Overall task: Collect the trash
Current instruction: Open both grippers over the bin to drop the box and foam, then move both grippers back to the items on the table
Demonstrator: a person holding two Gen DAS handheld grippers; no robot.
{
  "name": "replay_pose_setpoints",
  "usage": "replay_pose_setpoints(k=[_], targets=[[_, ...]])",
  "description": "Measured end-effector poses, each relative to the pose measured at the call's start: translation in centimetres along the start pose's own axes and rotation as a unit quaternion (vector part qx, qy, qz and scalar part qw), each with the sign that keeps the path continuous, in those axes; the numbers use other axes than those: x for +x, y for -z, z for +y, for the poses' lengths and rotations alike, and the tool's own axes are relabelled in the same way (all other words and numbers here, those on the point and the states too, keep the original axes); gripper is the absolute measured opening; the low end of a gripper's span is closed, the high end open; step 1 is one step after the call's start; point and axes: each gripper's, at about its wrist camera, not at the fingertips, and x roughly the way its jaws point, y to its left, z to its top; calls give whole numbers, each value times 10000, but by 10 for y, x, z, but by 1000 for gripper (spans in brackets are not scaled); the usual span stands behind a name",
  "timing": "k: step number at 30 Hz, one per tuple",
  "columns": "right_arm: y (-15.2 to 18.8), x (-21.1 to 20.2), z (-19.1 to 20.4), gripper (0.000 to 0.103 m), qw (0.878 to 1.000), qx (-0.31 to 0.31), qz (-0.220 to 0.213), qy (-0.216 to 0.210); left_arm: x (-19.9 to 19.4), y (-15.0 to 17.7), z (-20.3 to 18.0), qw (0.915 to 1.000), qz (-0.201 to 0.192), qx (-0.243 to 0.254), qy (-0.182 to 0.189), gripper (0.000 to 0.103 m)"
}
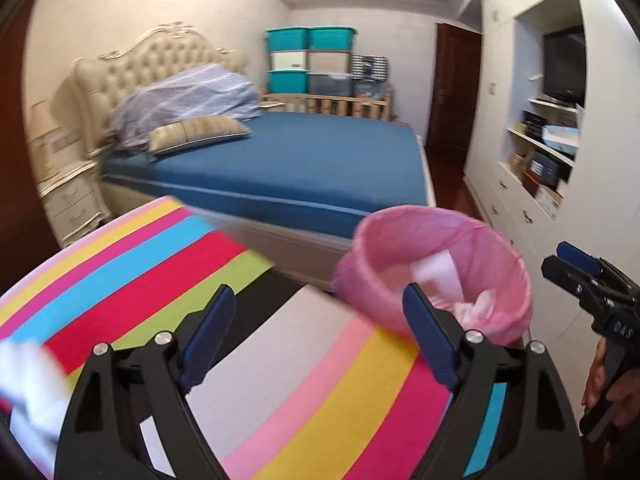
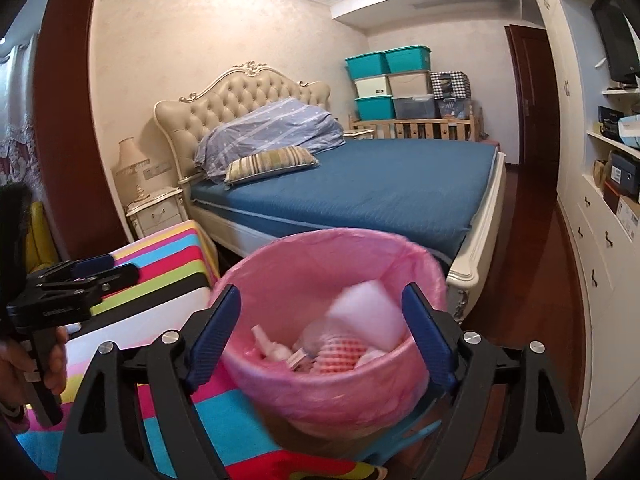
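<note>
Room: bedroom, pale textured walls, dark red-brown wood floor (image 2: pixel 532 300), ceiling vent at 12 to 1 o'clock.

Surface: striped cloth (image 1: pixel 168 264) in pink, yellow, blue, red, green, black and white bands, covering a low flat top at the bed's foot corner. A blurred white item (image 1: pixel 28 384) lies on it at 8 o'clock in the left wrist view; what it is cannot be told.

Bin (image 2: pixel 280 288): lined with a pink bag, standing just beside the cloth's edge, at 6 o'clock in the right wrist view and 4 o'clock in the left. Inside: a white foam block (image 2: pixel 360 312), a red-checked piece, pale scraps.

Left gripper (image 1: pixel 320 336): jaws wide apart, nothing between them, above the cloth.

Right gripper (image 2: pixel 320 336): jaws wide apart, released, framing the bin's mouth without pressing on it.

Bed (image 2: pixel 380 192): blue sheet, tufted cream headboard, at 12 o'clock. Folded blue duvet (image 2: pixel 272 132) and striped pillow (image 2: pixel 272 162) at its head.

Nightstand (image 2: pixel 158 212) with lamp (image 2: pixel 130 160), 10 o'clock.

Storage boxes (image 2: pixel 390 82), teal and clear, stacked in the far corner behind a wooden cot rail.

White cabinet (image 2: pixel 600 248) with drawers, shelves and a TV, 3 o'clock.
</note>
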Motion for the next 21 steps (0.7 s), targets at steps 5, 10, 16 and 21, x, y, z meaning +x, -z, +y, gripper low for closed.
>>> replay_pose_setpoints(k=[5, 10, 16, 21], targets=[[6, 5, 41, 78, 9992, -153, 163, -324, -47, 31, 35, 9983, -68, -139, -558, 94], [17, 18, 94, 78, 9953, -336, 448, -787, -97, 66, 69, 9940, -44, -150, -1083, 94], [31, 28, 162, 78, 9859, -675, 727, -1351, -158, 106, 120, 9817, -65, -272, -1882, 97], [41, 30, 221, 81, 9751, -982, 909, -1768, -199, 128, 170, 9651, -48, -654, -2534, 97]])
